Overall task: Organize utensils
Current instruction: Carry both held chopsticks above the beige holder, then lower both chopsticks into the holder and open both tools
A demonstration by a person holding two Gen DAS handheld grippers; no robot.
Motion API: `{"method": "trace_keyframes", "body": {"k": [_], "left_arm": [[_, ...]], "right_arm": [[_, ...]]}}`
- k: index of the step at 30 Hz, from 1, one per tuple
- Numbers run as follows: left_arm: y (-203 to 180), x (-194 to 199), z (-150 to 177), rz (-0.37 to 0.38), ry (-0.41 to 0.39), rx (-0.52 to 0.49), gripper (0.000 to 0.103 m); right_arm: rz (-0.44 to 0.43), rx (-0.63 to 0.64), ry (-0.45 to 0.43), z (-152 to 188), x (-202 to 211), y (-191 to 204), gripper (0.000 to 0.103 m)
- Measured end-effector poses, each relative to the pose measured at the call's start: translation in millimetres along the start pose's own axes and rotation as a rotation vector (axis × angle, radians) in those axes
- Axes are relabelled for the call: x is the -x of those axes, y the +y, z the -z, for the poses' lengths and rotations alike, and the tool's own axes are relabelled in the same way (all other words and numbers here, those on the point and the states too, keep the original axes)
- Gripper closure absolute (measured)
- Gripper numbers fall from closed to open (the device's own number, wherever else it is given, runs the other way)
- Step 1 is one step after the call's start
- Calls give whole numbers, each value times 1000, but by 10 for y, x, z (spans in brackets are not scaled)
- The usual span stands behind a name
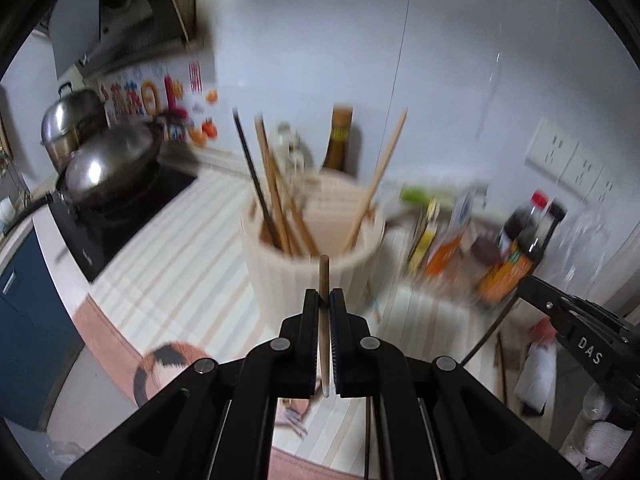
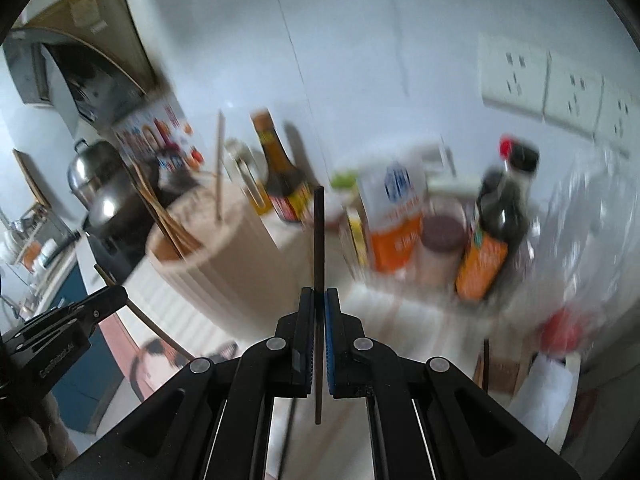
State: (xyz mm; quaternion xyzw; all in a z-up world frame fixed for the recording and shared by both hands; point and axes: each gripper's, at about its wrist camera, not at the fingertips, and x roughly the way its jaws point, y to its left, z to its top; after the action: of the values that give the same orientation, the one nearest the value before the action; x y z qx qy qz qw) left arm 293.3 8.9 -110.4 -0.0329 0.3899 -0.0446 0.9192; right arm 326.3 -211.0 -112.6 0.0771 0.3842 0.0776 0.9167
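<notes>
My left gripper point(image 1: 324, 294) is shut on a light wooden chopstick point(image 1: 324, 280) held upright, just in front of a cream ribbed utensil holder point(image 1: 312, 264) with several chopsticks standing in it. My right gripper point(image 2: 319, 294) is shut on a dark chopstick point(image 2: 319, 240) held upright, to the right of the same holder point(image 2: 208, 256). The right gripper shows at the right edge of the left wrist view point(image 1: 568, 312). The left gripper shows at the left edge of the right wrist view point(image 2: 92, 312). Both views are motion-blurred.
Sauce bottles point(image 2: 496, 232), a carton point(image 2: 396, 224) and a jar stand right of the holder by the wall. A tall brown bottle point(image 1: 340, 140) stands behind it. A wok point(image 1: 108, 168) and steel pot sit on the stove at the left. Wall sockets point(image 2: 552, 84) are at the right.
</notes>
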Motion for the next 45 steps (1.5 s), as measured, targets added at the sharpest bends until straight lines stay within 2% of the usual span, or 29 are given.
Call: {"method": "trace_keyframes", "body": {"k": [14, 20, 26, 33, 41, 45], "left_arm": [[149, 855, -967, 86, -218, 52, 100], [227, 919, -1345, 49, -282, 43, 100], [386, 595, -1425, 2, -232, 49, 100], [592, 75, -1339, -5, -118, 96, 100], [651, -169, -1275, 1, -56, 101, 100], [701, -154, -1287, -23, -39, 123, 95]], "right_arm": [[-140, 63, -231, -1123, 687, 527, 98], [-165, 96, -275, -1532, 632, 845, 98], [-179, 89, -222, -1619, 160, 1087, 98], [-192, 57, -130, -1478, -458, 1167, 98], [-211, 43, -61, -1305, -778, 1195, 98], [-255, 36, 63, -1271, -953, 1168, 97]]}}
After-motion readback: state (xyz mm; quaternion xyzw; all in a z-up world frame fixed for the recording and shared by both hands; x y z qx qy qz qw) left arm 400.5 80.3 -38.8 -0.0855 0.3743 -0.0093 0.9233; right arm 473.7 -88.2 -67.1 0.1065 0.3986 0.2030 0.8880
